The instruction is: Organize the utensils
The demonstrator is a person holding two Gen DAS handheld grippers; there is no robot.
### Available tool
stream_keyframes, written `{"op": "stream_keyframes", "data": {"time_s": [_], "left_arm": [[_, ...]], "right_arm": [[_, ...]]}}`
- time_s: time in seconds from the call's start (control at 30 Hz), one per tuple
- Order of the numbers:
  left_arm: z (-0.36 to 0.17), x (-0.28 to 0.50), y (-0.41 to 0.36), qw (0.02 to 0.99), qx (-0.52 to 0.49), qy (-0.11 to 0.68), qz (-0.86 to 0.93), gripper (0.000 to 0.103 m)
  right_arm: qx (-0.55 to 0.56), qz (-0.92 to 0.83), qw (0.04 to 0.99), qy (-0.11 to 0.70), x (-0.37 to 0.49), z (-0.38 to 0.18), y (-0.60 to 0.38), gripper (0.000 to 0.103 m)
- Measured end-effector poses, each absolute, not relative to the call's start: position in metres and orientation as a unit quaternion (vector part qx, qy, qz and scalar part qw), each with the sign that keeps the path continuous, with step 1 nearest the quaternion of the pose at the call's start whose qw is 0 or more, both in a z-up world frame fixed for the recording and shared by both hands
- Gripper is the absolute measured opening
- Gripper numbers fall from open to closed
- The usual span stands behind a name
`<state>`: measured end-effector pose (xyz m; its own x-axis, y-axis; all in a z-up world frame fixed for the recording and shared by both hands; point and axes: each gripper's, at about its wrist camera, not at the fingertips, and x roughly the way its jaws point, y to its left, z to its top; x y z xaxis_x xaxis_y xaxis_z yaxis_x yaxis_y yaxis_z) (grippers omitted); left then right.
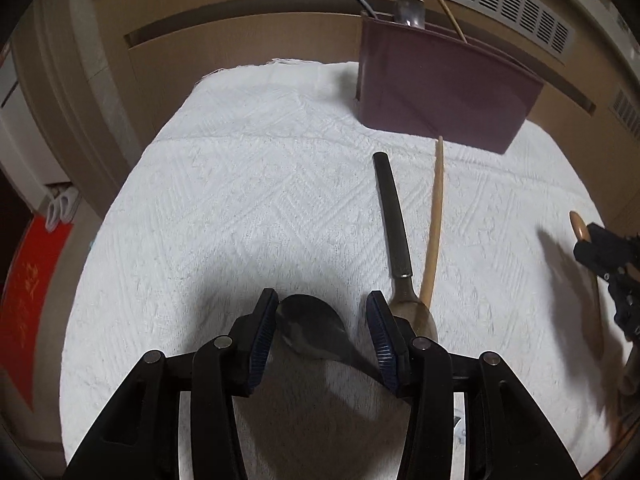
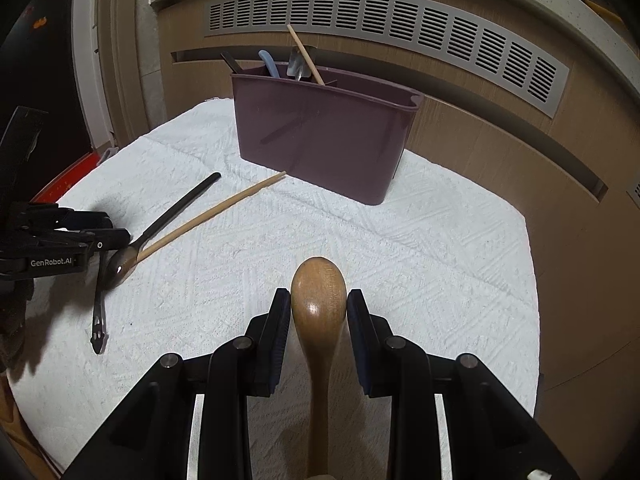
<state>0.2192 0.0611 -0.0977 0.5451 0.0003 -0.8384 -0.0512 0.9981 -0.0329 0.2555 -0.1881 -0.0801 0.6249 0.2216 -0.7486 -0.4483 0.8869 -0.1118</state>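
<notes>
Utensils partly sorted: several stand in maroon caddy (image 2: 324,140). Left gripper (image 1: 322,332) jaws apart over dark spoon (image 1: 310,330), no grip. Black-handled spoon (image 1: 394,224), chopstick (image 1: 434,224) still on cloth (image 1: 240,200). Right gripper (image 2: 319,316) clamps wooden spoon (image 2: 319,292), not yet stowed.

Left gripper (image 1: 322,312) gaping; right gripper (image 2: 319,306) clamped.

a white textured cloth (image 2: 360,240) covers the surface; behind it a tan wall panel (image 2: 500,128) with a long grey slotted vent (image 2: 380,20), a red mat (image 1: 28,300) lower left
</notes>
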Motion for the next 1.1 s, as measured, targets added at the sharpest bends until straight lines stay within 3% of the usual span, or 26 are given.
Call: {"op": "stream_keyframes", "data": {"time_s": [0.17,0.2,0.3,0.47,0.57,0.67,0.73,0.83,0.9,1.1], "left_arm": [[-0.099,0.214,0.058,0.885,-0.017,0.466,0.019,0.042],[-0.099,0.212,0.056,0.889,-0.015,0.458,0.018,0.029],[-0.095,0.202,0.052,0.899,-0.021,0.438,0.004,0.011],[-0.077,0.177,0.052,0.915,-0.020,0.403,-0.021,0.007],[-0.076,0.172,0.070,0.898,-0.074,0.435,-0.002,0.012],[-0.084,0.168,0.089,0.855,-0.156,0.495,0.003,0.029],[-0.089,0.165,0.088,0.837,-0.180,0.517,-0.008,0.030],[-0.091,0.173,0.072,0.835,-0.168,0.524,-0.012,0.036],[-0.090,0.180,0.062,0.840,-0.156,0.520,-0.008,0.048],[-0.093,0.210,0.030,0.865,-0.083,0.493,-0.032,0.052]], "right_arm": [[-0.138,0.186,0.893,0.385,0.253,-0.077,-0.190,0.027],[-0.136,0.187,0.895,0.383,0.251,-0.075,-0.190,0.027],[-0.125,0.188,0.899,0.374,0.245,-0.066,-0.193,0.027],[-0.108,0.192,0.906,0.362,0.231,-0.051,-0.199,0.027],[-0.115,0.188,0.909,0.354,0.223,-0.047,-0.199,0.027],[-0.117,0.179,0.913,0.348,0.218,-0.045,-0.202,0.027],[-0.117,0.174,0.915,0.345,0.217,-0.045,-0.204,0.027],[-0.107,0.179,0.914,0.349,0.216,-0.048,-0.207,0.027],[-0.107,0.180,0.913,0.351,0.214,-0.052,-0.206,0.027],[-0.109,0.182,0.910,0.355,0.210,-0.062,-0.208,0.027]]}}
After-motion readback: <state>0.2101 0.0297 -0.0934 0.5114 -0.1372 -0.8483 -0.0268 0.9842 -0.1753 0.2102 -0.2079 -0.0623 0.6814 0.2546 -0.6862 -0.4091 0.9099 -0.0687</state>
